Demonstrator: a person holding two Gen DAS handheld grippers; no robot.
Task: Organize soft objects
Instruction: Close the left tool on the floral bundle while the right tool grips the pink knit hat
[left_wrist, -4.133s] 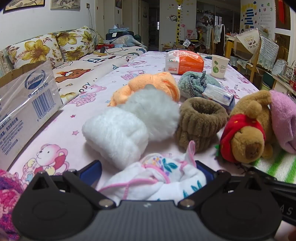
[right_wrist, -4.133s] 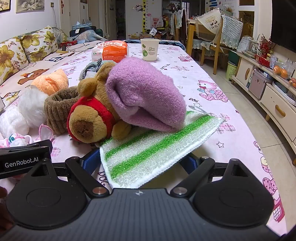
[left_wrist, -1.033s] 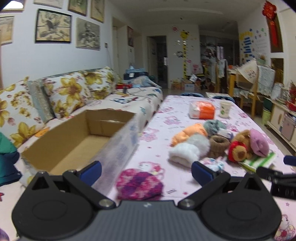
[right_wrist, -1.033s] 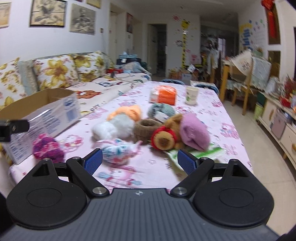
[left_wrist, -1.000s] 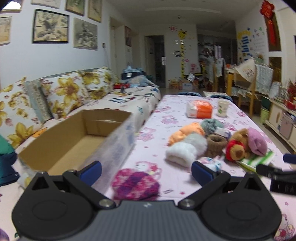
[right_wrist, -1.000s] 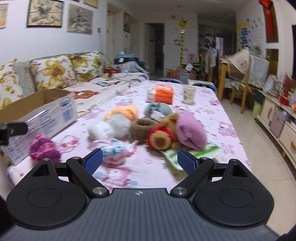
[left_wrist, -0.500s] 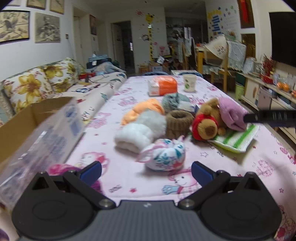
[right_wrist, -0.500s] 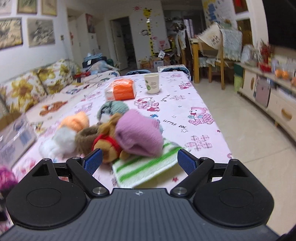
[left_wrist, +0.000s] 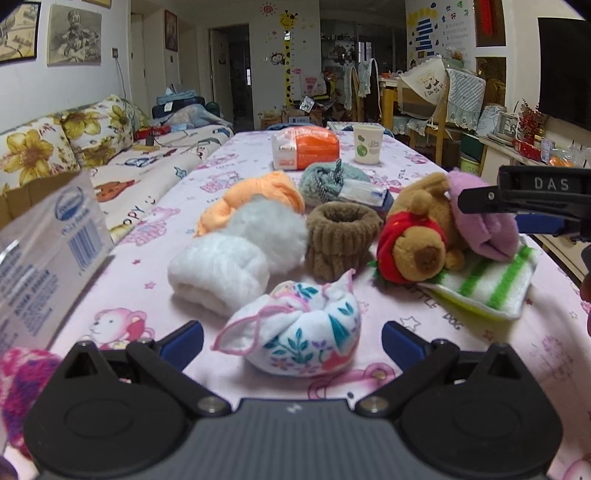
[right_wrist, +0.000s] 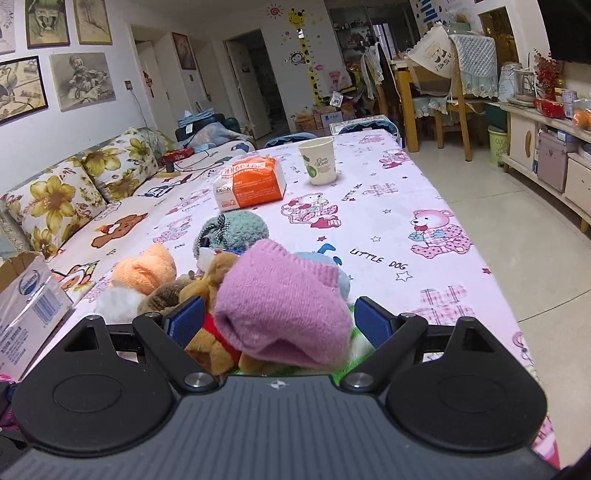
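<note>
A heap of soft things lies on the pink tablecloth (left_wrist: 461, 332). My left gripper (left_wrist: 291, 341) is open, its blue fingers on either side of a white floral cloth bundle (left_wrist: 299, 332). Behind it are a white fluffy roll (left_wrist: 218, 271), an orange cloth (left_wrist: 255, 199), a brown knit cuff (left_wrist: 343, 232), a teddy bear (left_wrist: 417, 236) and a pink knit hat (left_wrist: 487, 225) on a green striped cloth (left_wrist: 491, 284). My right gripper (right_wrist: 277, 325) is open, hovering over the pink hat (right_wrist: 284, 306), fingers either side of it.
A cardboard box (left_wrist: 48, 236) wrapped in plastic stands at the left table edge, with a pink-purple knit ball (left_wrist: 22, 391) beside it. An orange tissue pack (right_wrist: 251, 182) and a paper cup (right_wrist: 317, 160) stand farther back. A sofa (right_wrist: 74, 192) runs along the left.
Both grippers have moved forward and down toward the pile. The left now straddles the floral bundle. The right has come in over the pink hat.
</note>
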